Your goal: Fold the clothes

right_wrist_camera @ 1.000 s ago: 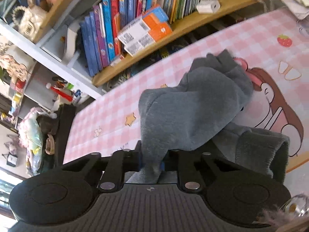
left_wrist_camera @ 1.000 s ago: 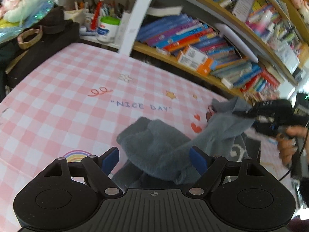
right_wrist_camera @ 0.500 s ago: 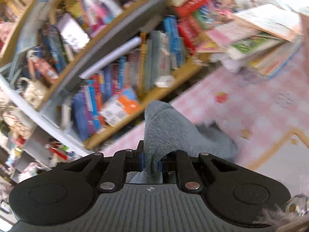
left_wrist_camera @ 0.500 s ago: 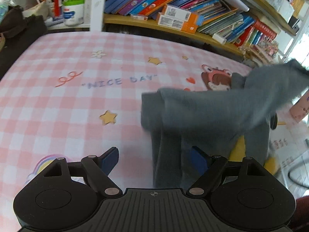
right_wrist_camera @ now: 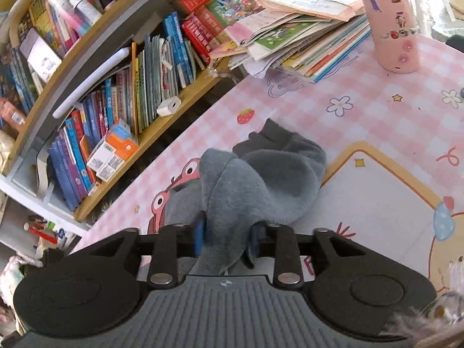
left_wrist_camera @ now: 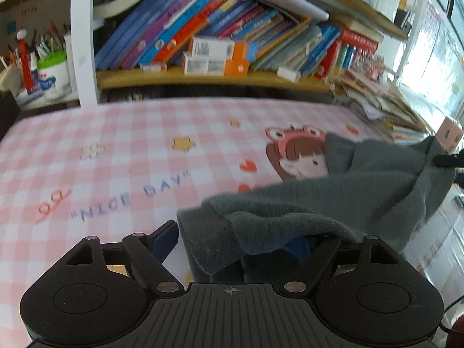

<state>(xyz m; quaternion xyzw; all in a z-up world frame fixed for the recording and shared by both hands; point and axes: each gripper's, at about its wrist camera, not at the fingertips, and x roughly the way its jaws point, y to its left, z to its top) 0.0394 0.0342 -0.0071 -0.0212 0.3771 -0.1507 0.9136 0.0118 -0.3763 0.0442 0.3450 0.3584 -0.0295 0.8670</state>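
The right hand-held gripper (right_wrist_camera: 224,239) has just been opening around the soft grey fleece garment (right_wrist_camera: 261,185), releasing it; the left hand-held gripper (left_wrist_camera: 240,239) gapes wide, fabric draped between.

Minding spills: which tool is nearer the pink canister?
Right. Right tool, jaws just opening with grey garment between, has pink canister ahead-right; left tool sits beyond the garment.

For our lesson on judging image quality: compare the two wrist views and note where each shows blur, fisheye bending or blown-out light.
Left wrist view: the checked mat and its "NICE DAY" lettering are smeared, the bookshelf bows, and the window side is washed out. Right wrist view: much sharper, the grey garment crisp, though the shelves curve strongly and the top right corner glares.
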